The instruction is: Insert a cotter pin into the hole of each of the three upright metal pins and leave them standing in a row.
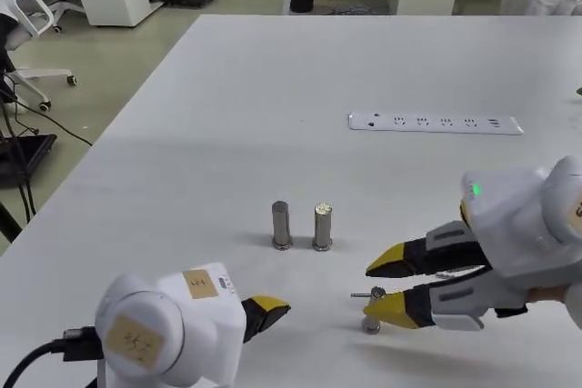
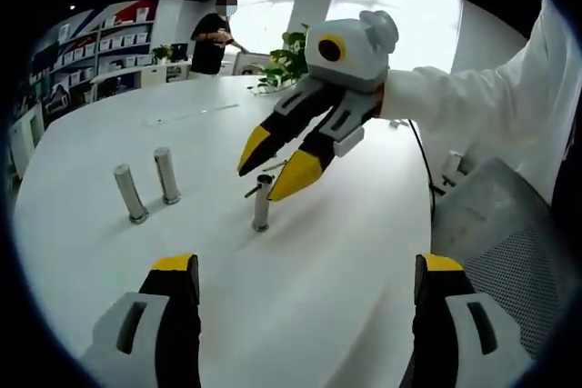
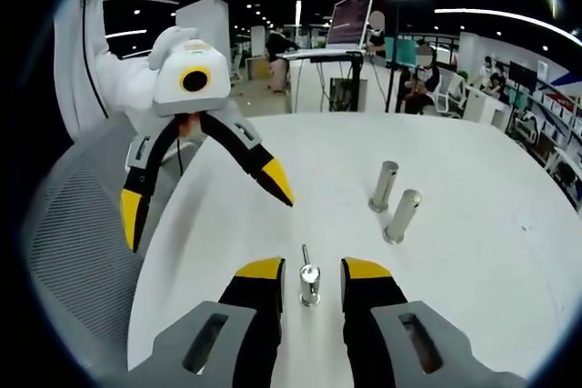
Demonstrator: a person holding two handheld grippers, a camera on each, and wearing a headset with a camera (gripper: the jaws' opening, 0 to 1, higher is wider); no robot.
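Observation:
Two bare upright metal pins stand side by side mid-table. A third pin stands nearer and to the right, with a thin cotter pin poking out sideways near its top. My right gripper is open, and its yellow tips straddle that pin's top without gripping it. In the right gripper view the third pin stands in the gap of the right gripper. My left gripper rests at the lower left, open wide and holding nothing. The left gripper view shows the third pin and the right gripper.
A white power strip lies flat on the table behind the pins. The white table has bare room to the left and behind. Office chairs and cabinets stand on the floor beyond its far edge.

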